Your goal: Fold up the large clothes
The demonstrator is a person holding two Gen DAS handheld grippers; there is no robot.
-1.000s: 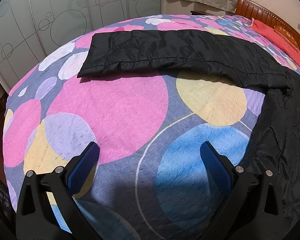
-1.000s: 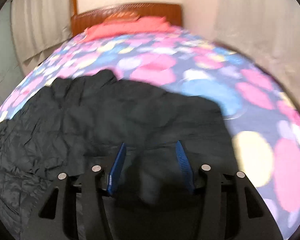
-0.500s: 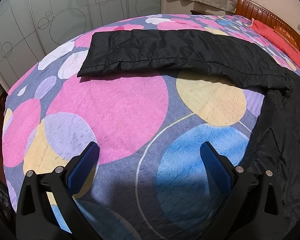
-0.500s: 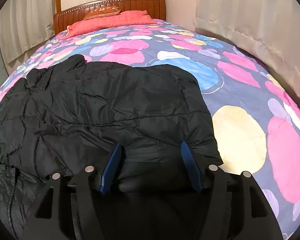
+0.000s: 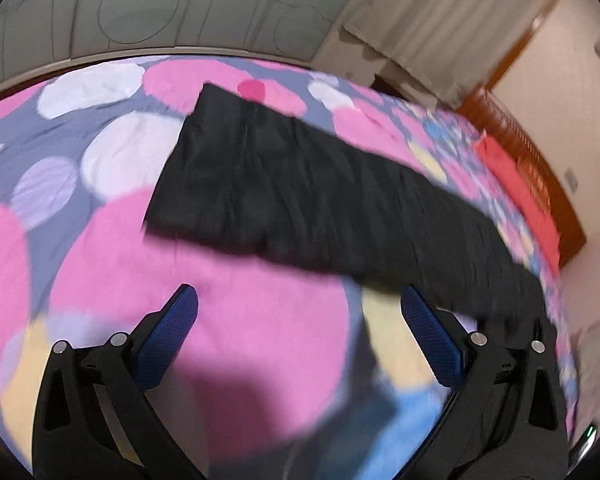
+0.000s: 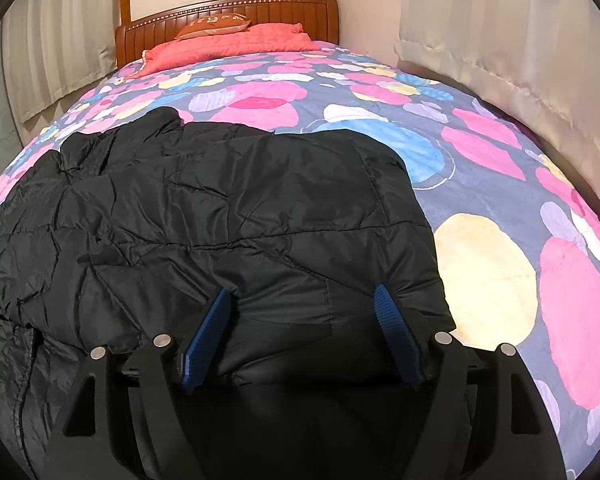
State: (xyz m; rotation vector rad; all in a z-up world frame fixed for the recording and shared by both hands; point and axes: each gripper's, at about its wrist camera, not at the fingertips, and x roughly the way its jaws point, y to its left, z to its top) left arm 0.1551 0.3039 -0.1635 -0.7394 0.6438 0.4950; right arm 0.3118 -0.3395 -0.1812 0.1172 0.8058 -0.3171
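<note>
A black quilted jacket lies on the bed. In the left wrist view its long sleeve (image 5: 320,204) stretches flat across the bedspread, cuff end at the left. My left gripper (image 5: 298,300) is open and empty, above the bedspread just short of the sleeve's near edge. In the right wrist view the jacket body (image 6: 220,220) is folded over on itself. My right gripper (image 6: 302,300) is open, its blue pads (image 6: 394,332) on either side of a puffy fold at the jacket's near edge, not pinching it.
The bed has a bedspread (image 6: 500,248) with pink, blue and yellow circles. A red pillow (image 6: 228,40) and wooden headboard (image 6: 228,8) are at the far end. Curtains (image 6: 520,52) hang on the right; wardrobe doors (image 5: 160,8) stand beyond the sleeve.
My left gripper has swung forward and tilted toward the sleeve, the view now blurred. My right gripper has opened a little wider over the jacket edge.
</note>
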